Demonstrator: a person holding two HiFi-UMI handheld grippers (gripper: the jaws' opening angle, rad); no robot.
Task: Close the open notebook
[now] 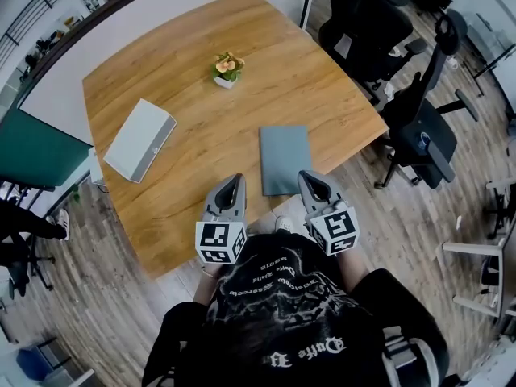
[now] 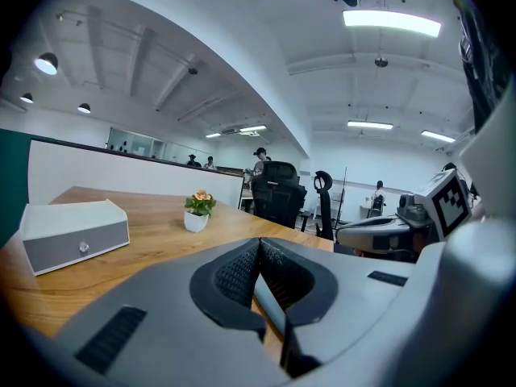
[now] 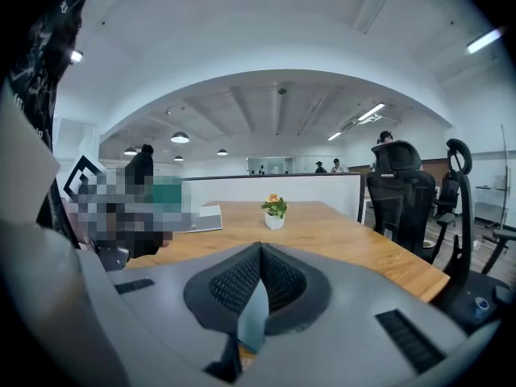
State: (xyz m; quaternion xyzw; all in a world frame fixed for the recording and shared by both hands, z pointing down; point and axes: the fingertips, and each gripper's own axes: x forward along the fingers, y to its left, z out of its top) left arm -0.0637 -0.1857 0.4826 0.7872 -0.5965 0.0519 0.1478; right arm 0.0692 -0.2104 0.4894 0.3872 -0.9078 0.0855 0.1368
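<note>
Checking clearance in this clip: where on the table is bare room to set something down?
Bare wood lies between the box and the notebook, and from the potted plant to the right edge of the table. Crowded: the near edge, where the left gripper and right gripper flank the notebook.

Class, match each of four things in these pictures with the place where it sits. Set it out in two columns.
Things
1 grey-blue notebook
2 white box with grey front
3 small flowering plant in white pot
4 black office chair

Places
A floor, right of the wooden table
B table's far part
C table's near edge
D table's left part

Pairs: 1-C, 2-D, 3-B, 4-A
</note>
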